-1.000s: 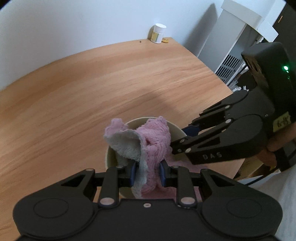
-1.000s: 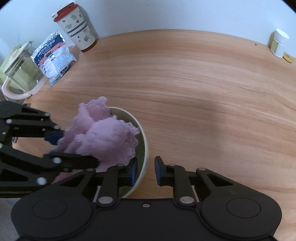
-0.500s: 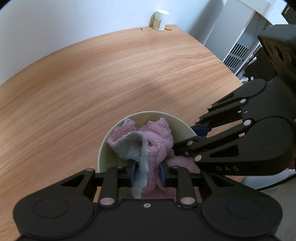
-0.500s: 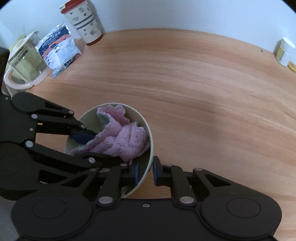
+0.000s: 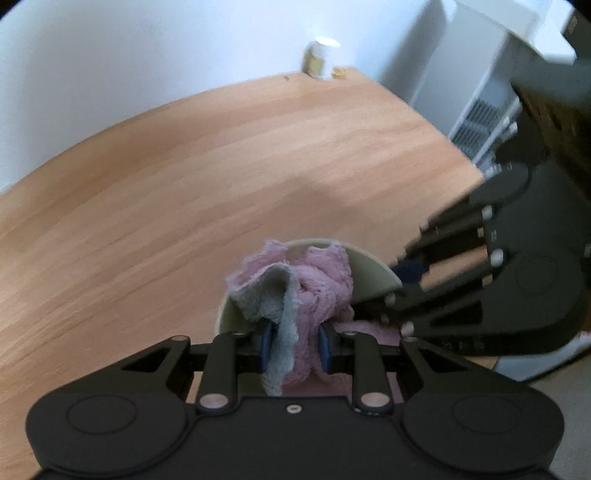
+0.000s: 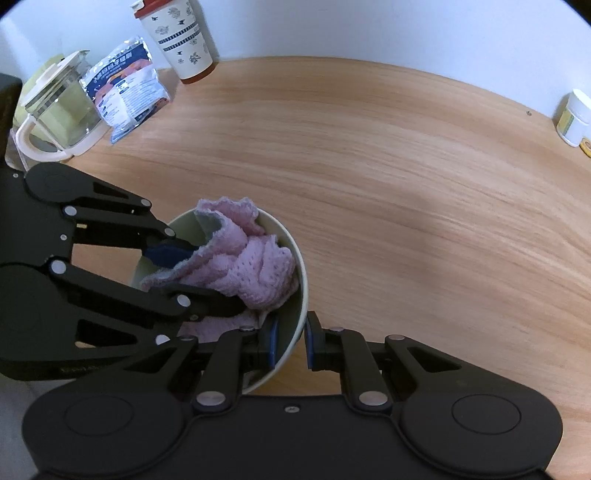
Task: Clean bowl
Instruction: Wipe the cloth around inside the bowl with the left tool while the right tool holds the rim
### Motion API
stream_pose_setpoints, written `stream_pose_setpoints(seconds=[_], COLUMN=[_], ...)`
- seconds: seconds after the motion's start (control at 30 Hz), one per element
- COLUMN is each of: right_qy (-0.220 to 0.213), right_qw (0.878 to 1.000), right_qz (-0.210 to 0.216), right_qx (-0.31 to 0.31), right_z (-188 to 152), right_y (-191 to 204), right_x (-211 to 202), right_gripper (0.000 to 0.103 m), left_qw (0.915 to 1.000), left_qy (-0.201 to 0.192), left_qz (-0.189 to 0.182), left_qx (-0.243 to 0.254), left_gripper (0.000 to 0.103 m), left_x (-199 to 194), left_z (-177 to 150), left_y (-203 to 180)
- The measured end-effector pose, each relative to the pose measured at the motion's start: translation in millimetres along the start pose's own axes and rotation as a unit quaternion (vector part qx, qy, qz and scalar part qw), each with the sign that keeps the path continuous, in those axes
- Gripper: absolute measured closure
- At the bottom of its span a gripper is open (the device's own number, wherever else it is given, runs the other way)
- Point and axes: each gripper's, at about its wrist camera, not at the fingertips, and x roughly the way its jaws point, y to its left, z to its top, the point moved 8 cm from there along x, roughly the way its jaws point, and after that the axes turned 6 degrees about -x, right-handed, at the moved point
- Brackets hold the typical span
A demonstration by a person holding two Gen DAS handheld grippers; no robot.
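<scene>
The left gripper [image 5: 293,349] is clamped on a pink cloth [image 5: 325,284], which we see bunched between its blue pads with a grey-white underside folded toward the left pad. The right gripper [image 6: 290,339] grips the rim of the bowl [image 6: 301,275]: one pad sits inside the wall, the other outside, and the wall runs between them. Its jaws have just been closing, with the bowl wall between them.

The bowl, pale cream in colour, lies directly ahead of both pairs of fingers, tilted so that its opening faces the left gripper. The cloth fills most of the interior, and its scalloped edge rises above the far rim.

The two tools converge on the bowl from opposite sides; in the right wrist view the left gripper's [image 6: 207,280] fingers reach into the bowl from the left.

Beyond the bowl we note the wooden table [image 6: 406,184]. Ahead and to the left of the right gripper stand a lidded glass jug [image 6: 59,110], a foil packet [image 6: 125,86] and a patterned cup with a red lid [image 6: 179,35]. A small white jar [image 6: 572,116] stands far ahead to its right, at the table's edge.
</scene>
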Motion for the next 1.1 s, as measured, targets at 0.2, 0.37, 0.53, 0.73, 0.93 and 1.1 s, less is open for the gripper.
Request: stream_pose_setpoints(seconds=[0.2, 0.37, 0.53, 0.73, 0.93, 1.1], right_qy=[0.001, 0.003, 0.001, 0.001, -0.004, -0.003], right_qw=[1.0, 1.0, 1.0, 1.0, 1.0, 1.0], right_qz=[-0.003, -0.006, -0.008, -0.009, -0.009, -0.01], right_qx=[-0.018, -0.022, -0.028, -0.028, -0.02, -0.024], right_z=[-2, -3, -3, -3, -3, -3], right_y=[1, 1, 2, 2, 0, 2], right_x=[-1, -2, -3, -5, -5, -5], right_gripper=[0.085, 0.084, 0.083, 0.083, 0.084, 0.084], left_qw=[1.0, 0.9999, 0.9996, 0.9987, 0.998, 0.9955], left_qy=[-0.005, -0.002, 0.019, 0.036, 0.028, 0.024], left_qz=[0.003, 0.003, 0.018, 0.035, 0.041, 0.044], left_qx=[-0.006, -0.013, -0.006, 0.007, 0.038, 0.08], left_gripper=[0.08, 0.08, 0.08, 0.076, 0.07, 0.07], left_x=[-7, -13, 0, 5, -14, -18], left_z=[6, 10, 10, 7, 4, 1], left_y=[1, 0, -2, -6, -16, -23])
